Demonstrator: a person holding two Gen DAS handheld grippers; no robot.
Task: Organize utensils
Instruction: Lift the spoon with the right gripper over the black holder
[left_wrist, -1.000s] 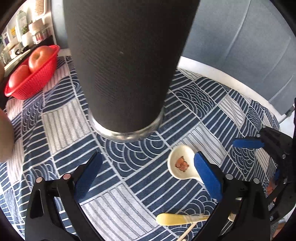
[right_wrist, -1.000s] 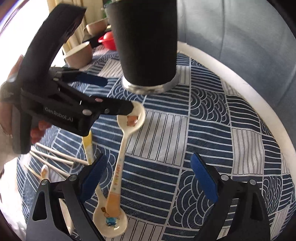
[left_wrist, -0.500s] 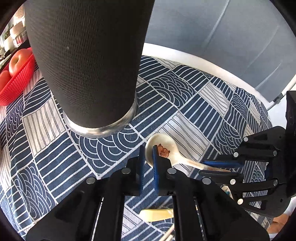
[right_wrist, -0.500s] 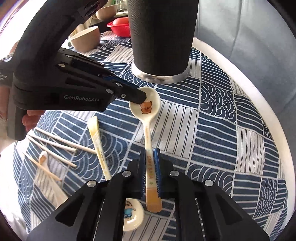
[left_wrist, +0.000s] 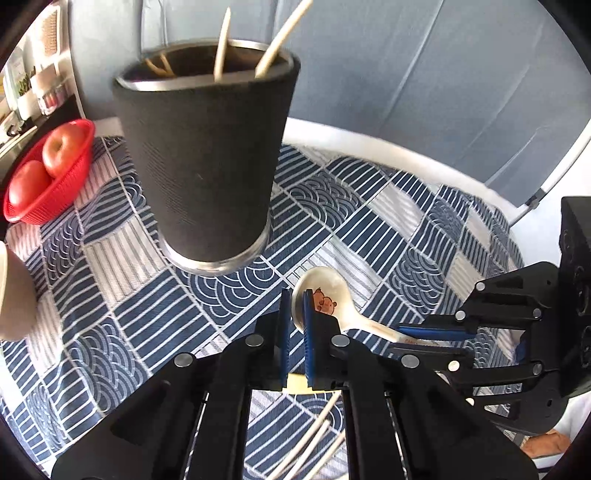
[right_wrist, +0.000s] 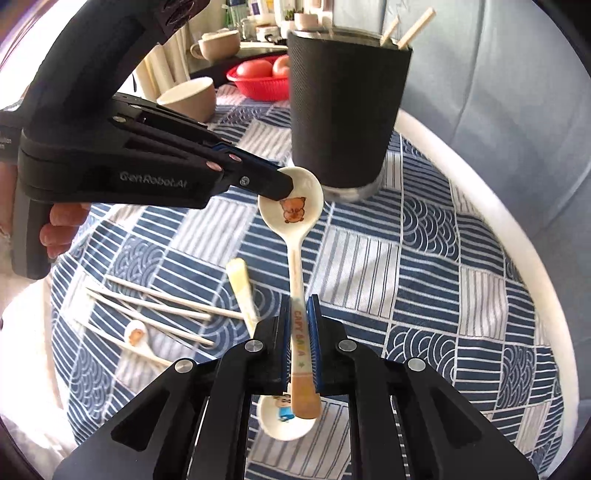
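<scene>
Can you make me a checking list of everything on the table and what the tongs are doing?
Surface: blue patterned tablecloth on a round white table.
Job's things: bear spoon, black cup holding chopsticks; loose chopsticks and other spoons lying about.
Clutter: red basket of apples, beige bowl.
Tongs: left tongs shut on the bowl end, right tongs on its handle.
Cables: nothing seen.
Surroundings: grey backdrop, shelf.

My worktop carries a blue patterned cloth; on it: black cup, red basket, beige bowl, loose chopsticks, spoons.
</scene>
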